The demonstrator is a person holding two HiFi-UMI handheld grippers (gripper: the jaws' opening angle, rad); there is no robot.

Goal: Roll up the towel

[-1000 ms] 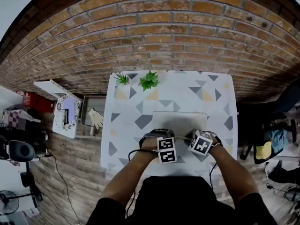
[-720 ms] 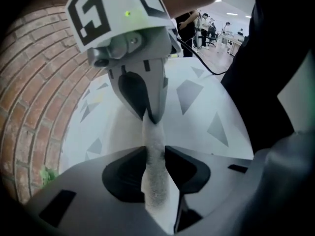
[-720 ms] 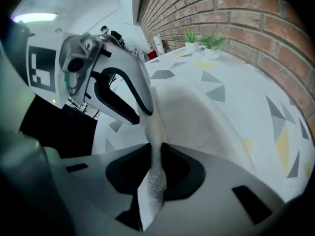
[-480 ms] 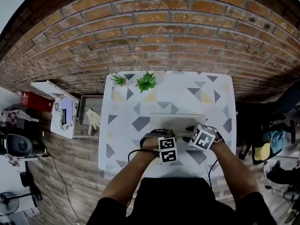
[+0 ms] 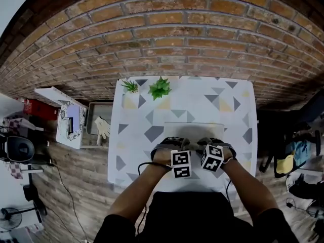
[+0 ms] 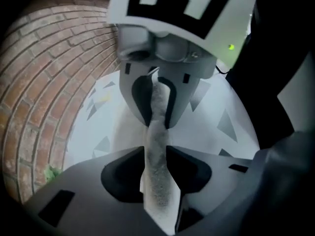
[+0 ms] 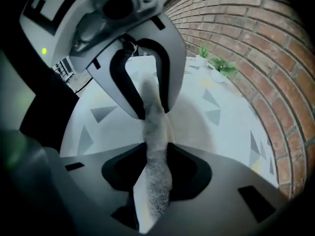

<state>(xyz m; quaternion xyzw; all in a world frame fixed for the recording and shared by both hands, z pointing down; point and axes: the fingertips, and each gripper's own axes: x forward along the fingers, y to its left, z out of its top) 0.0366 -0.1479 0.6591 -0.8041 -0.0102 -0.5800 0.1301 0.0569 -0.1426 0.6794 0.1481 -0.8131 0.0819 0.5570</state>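
A pale towel [image 5: 195, 128] lies flat on the white table [image 5: 131, 151] with grey triangles. Both grippers stand side by side at its near edge, pointing steeply down. In the left gripper view, a bunched fold of towel [image 6: 157, 181] fills the gap of my left gripper [image 6: 156, 136] [image 5: 172, 145] while its jaws are opening. My right gripper [image 7: 155, 132] [image 5: 210, 145] has a similar fold of towel [image 7: 152, 181] between its jaws, which are closing. The pads of both touch the cloth.
Two small green plants [image 5: 160, 87] [image 5: 131, 86] stand at the table's far left corner by the brick wall. Left of the table are a white board [image 5: 71, 123] and a glove [image 5: 103, 127]. A chair [image 5: 291, 158] stands to the right.
The right gripper has shifted slightly left, closer to the left gripper, and its marker cube has rolled. The left gripper has stayed in place.
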